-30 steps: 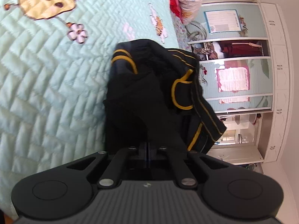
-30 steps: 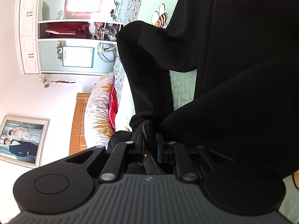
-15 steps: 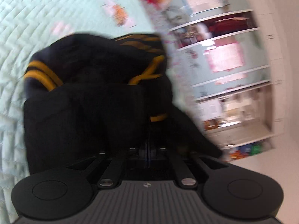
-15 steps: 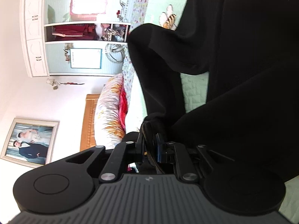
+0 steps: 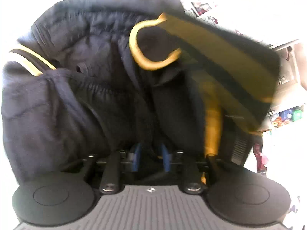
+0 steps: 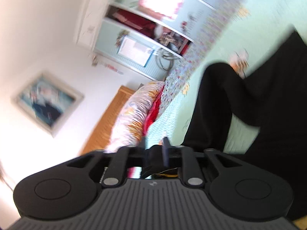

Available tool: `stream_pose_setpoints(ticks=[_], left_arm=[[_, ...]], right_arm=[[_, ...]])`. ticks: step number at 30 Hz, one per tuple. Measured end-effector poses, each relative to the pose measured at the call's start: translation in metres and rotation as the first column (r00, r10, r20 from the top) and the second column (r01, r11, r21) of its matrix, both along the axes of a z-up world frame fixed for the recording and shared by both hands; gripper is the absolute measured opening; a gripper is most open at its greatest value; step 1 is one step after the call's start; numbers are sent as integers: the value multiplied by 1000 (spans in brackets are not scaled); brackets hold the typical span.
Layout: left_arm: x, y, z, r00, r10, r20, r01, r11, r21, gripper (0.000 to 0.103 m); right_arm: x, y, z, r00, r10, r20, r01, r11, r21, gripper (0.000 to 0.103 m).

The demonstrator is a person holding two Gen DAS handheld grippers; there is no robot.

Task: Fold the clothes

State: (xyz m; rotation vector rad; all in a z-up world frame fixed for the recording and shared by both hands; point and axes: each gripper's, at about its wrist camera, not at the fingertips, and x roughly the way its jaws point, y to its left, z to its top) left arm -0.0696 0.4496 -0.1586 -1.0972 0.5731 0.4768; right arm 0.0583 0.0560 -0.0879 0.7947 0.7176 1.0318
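A black garment with yellow stripes fills the left wrist view, bunched right up against my left gripper. Its jaws are opening: the blue pads stand apart with dark cloth hanging loose between them. In the right wrist view the same black garment lies on the mint quilted bed to the right. My right gripper is tilted and its jaws are opening too. A small black fold sits low between its pads, which do not press on it.
A floral pillow and a wooden headboard lie beyond the right gripper. A white wardrobe with open shelves stands past the bed, and a framed picture hangs on the wall. Shelves show at the left view's right edge.
Both grippers' pads have parted from a shut grip on the cloth. The garment has come close and fills the left view. The right view has rolled and risen off the garment.
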Motion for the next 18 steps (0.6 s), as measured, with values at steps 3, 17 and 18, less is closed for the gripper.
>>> stream_pose_setpoints(ticks=[3,17,18], left_arm=[[-22,-6,9,1000,10,2,-10,998,63,54],[-156,-23,-14,963,257,78,-247,962,-120,66],[-158,-23,-19,965,255,53,-245,959,-143,65]], right_arm=[[-15,28,16,990,28,140,-5,987,-159,67],[-90,65,-7,916,181,359,27,863,-504,70],[-89,58,-10,925,158,345,39,866,-499,70]])
